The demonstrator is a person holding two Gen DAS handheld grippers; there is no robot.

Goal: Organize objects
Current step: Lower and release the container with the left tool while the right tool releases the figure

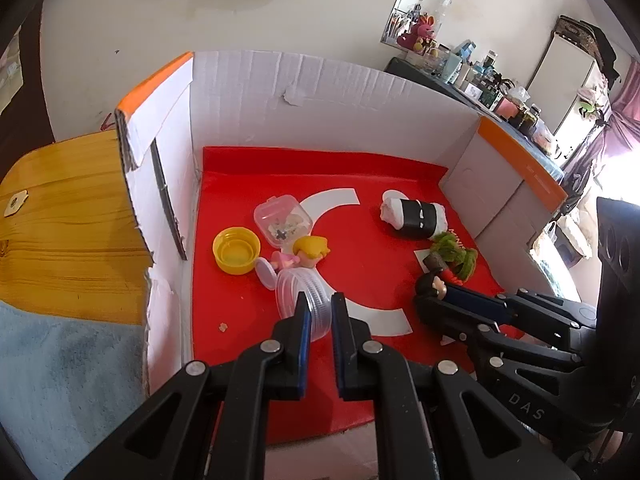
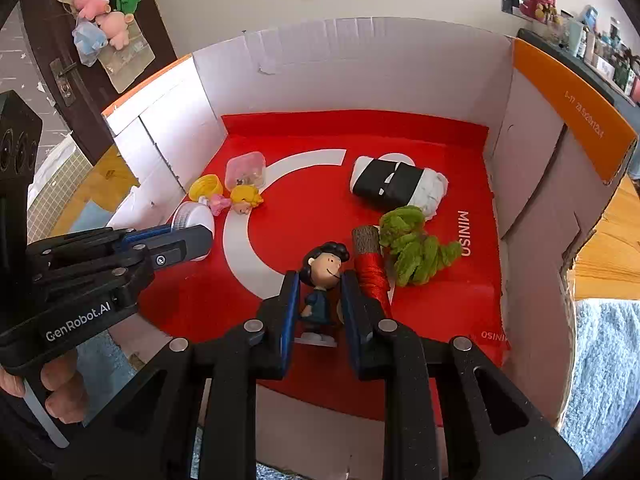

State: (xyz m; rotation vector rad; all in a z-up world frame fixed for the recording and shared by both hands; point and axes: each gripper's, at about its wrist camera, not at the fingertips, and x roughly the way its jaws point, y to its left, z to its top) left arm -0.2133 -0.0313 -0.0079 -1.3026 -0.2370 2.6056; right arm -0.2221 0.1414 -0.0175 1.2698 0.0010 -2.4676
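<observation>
Inside a cardboard box with a red floor (image 1: 372, 280), my left gripper (image 1: 320, 312) is shut on the rim of a clear round plastic jar (image 1: 302, 300) lying on its side; the jar also shows in the right wrist view (image 2: 194, 220). My right gripper (image 2: 318, 292) stands around a dark-haired figurine in a blue dress (image 2: 322, 280), its jaws close on either side; contact is unclear. From the left wrist view the figurine (image 1: 434, 286) lies at the right gripper's tips. A blonde figurine (image 1: 308, 252), a yellow cap (image 1: 236, 250) and a clear square case (image 1: 282, 218) sit at the left.
A white roll with a black band (image 2: 396, 186) lies at the back right. A green fuzzy tree with a red-wrapped trunk (image 2: 412, 244) lies beside my right gripper. White box walls (image 1: 320, 100) enclose three sides. A wooden board (image 1: 64, 220) and blue cloth lie outside left.
</observation>
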